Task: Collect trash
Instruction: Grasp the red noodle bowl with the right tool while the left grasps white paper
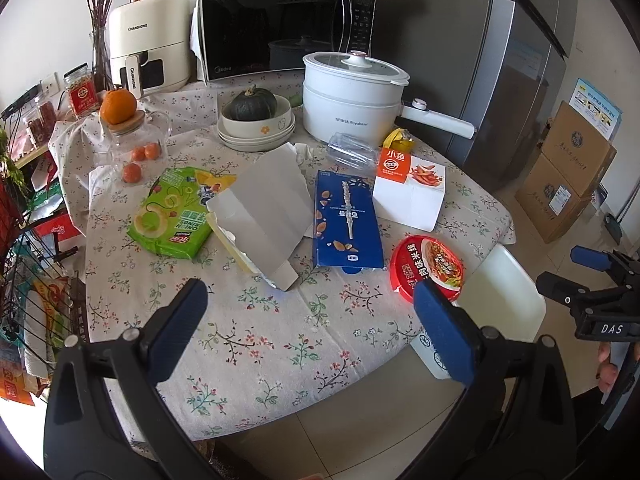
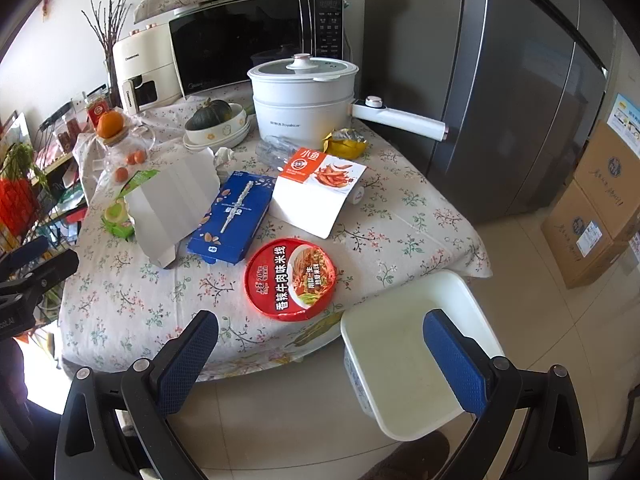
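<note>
Trash lies on the floral tablecloth: a red round noodle lid, a blue flat box, a torn white carton, a green snack bag, a white-orange box, a clear plastic wrapper and a yellow wrapper. A white bin stands beside the table's near corner. My left gripper is open above the table's front edge. My right gripper is open, over the bin's left rim.
A white electric pot, stacked bowls holding a squash, a glass jar with an orange on top, a microwave and an air fryer stand at the back. A fridge and cardboard boxes stand right.
</note>
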A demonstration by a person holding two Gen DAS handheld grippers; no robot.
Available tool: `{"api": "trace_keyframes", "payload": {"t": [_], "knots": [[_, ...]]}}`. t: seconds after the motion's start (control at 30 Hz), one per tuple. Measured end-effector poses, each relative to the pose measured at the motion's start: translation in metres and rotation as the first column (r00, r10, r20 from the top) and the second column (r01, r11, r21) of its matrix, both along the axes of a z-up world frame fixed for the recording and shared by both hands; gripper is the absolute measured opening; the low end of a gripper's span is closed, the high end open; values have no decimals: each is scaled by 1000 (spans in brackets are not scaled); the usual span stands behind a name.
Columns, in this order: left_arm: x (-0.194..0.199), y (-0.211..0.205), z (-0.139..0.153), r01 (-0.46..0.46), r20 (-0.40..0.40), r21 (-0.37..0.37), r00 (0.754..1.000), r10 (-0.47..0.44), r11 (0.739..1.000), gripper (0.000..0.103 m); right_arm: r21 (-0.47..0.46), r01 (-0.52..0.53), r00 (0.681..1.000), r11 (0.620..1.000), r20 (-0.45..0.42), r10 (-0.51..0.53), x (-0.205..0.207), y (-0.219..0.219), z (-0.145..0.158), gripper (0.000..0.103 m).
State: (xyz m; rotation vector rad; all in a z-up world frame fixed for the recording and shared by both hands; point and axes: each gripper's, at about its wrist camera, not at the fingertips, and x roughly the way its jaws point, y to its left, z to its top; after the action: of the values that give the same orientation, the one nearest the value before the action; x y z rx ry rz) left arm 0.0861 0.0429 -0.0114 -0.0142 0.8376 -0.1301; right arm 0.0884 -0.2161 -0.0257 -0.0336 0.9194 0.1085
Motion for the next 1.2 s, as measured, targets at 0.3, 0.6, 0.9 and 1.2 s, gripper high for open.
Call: {"api": "trace_keyframes", "payload": {"t": [0.3, 0.6, 0.9, 1.2], "knots": [[65, 20, -58, -36, -124, -32, 992, 31, 999, 96, 41, -26, 988, 999, -153, 32, 67, -3, -53, 103], [104, 40, -98, -103, -201, -76, 976, 86, 992, 80, 95, 37, 957, 995, -289, -8, 103, -14, -99, 98], [112, 32, -115, -96, -247, -49, 966, 81, 994, 42, 153, 85, 926, 985, -377, -21, 116, -10, -131, 84], [113, 47, -117, -163, -270, -43, 952, 145, 986, 8, 240, 151, 906, 959, -421, -37, 119, -8, -144, 50]]}}
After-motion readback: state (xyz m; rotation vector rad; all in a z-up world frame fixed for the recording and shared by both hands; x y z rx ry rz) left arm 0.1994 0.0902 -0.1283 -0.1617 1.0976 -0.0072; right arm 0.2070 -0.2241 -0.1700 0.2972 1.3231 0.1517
